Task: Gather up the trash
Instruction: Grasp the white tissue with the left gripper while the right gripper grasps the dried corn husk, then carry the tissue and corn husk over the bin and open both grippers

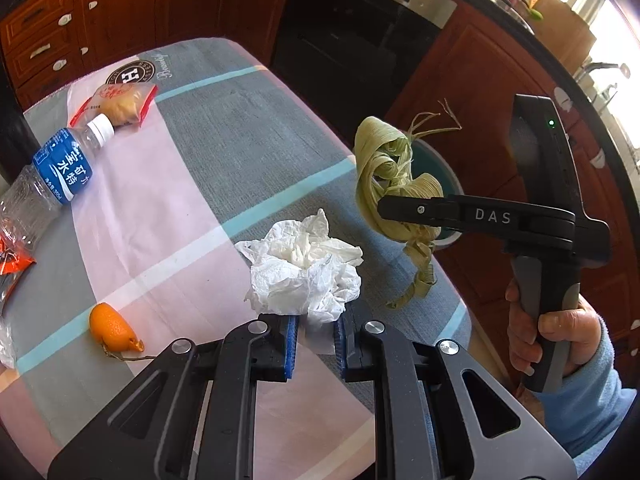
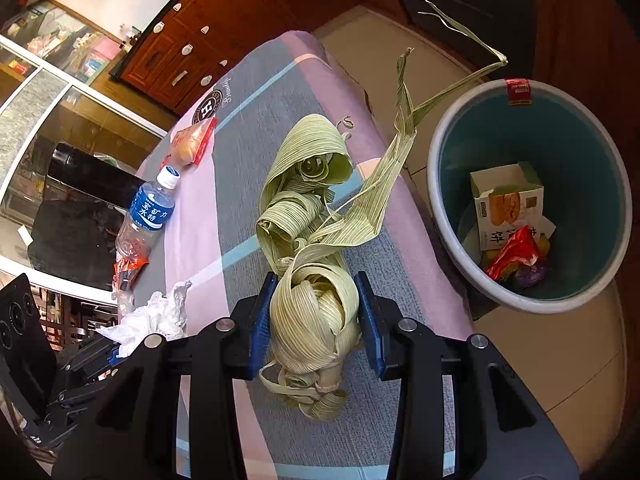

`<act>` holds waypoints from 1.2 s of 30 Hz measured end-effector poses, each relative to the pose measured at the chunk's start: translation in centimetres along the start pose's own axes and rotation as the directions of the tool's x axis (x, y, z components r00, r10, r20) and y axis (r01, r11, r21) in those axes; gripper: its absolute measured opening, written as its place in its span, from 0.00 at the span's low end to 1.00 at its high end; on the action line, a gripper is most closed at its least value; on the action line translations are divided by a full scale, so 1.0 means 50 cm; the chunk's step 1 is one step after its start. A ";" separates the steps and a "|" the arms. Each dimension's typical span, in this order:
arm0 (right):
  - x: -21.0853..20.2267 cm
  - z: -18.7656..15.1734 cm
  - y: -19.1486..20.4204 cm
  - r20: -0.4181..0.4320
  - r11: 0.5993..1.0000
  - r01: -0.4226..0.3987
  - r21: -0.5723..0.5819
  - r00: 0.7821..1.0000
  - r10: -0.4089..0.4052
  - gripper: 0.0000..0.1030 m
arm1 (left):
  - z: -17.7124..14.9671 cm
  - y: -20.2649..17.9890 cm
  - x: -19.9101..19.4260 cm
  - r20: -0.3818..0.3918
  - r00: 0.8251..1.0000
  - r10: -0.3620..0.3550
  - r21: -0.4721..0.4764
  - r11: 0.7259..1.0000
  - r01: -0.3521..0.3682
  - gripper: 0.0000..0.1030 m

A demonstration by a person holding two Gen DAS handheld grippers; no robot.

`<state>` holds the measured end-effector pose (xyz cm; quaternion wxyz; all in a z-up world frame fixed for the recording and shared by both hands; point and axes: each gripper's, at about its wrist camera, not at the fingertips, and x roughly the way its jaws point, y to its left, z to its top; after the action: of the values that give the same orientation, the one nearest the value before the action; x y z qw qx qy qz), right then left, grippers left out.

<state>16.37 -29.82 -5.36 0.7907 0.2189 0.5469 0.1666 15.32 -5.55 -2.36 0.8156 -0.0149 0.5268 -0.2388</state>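
Tissue (image 1: 306,258) is sitting clamped in the left gripper (image 1: 316,346) above the table (image 1: 248,128); husks (image 2: 316,308) are hanging pinched in the right gripper (image 2: 316,320), near the bin (image 2: 444,184) holding a box (image 2: 506,204).

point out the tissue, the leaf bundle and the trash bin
tissue (image 1: 304,268), left wrist view, middle of the crumpled wad above the blue pads
leaf bundle (image 2: 316,312), right wrist view, coiled part between the pads
trash bin (image 2: 440,184), right wrist view, left side of its pale rim
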 end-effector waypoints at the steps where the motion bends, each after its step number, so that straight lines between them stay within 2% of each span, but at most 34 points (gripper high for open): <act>1: -0.002 0.000 -0.005 0.001 1.000 -0.009 0.006 1.000 0.009 0.36 | 0.002 -0.003 0.001 -0.003 1.000 -0.007 -0.002 1.000 0.007 0.15; 4: -0.014 0.003 -0.026 0.009 0.999 -0.031 0.028 0.999 0.031 0.36 | 0.010 -0.015 0.006 -0.009 1.000 0.007 0.004 1.000 -0.007 0.15; 10: -0.056 0.023 -0.093 0.060 0.997 -0.013 0.070 0.998 0.008 0.36 | 0.027 -0.051 0.025 -0.026 1.000 0.015 0.038 0.999 -0.014 0.15; 19: -0.147 0.075 -0.229 0.148 0.982 0.097 0.161 0.981 -0.122 0.36 | 0.086 -0.135 0.069 -0.042 0.999 0.009 0.131 0.991 -0.003 0.15; 28: -0.132 0.088 -0.299 0.112 0.963 0.187 0.197 0.971 -0.211 0.40 | 0.149 -0.226 0.147 -0.086 0.996 -0.032 0.210 0.976 0.049 0.16; 31: -0.119 0.089 -0.319 0.093 0.958 0.192 0.213 0.972 -0.216 0.49 | 0.162 -0.250 0.175 -0.108 0.993 -0.040 0.225 0.972 0.064 0.16; 33: -0.114 0.089 -0.328 0.083 0.955 0.192 0.224 0.973 -0.215 0.62 | 0.171 -0.265 0.193 -0.123 0.991 -0.048 0.230 0.970 0.076 0.16; 36: -0.113 0.088 -0.339 0.080 0.952 0.201 0.229 0.971 -0.225 0.67 | 0.176 -0.272 0.212 -0.144 0.988 -0.063 0.229 0.969 0.095 0.16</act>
<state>18.97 -47.75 -8.48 0.8027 0.2528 0.5401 0.0072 21.36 -23.89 -3.74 0.7637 0.0770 0.5479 -0.3325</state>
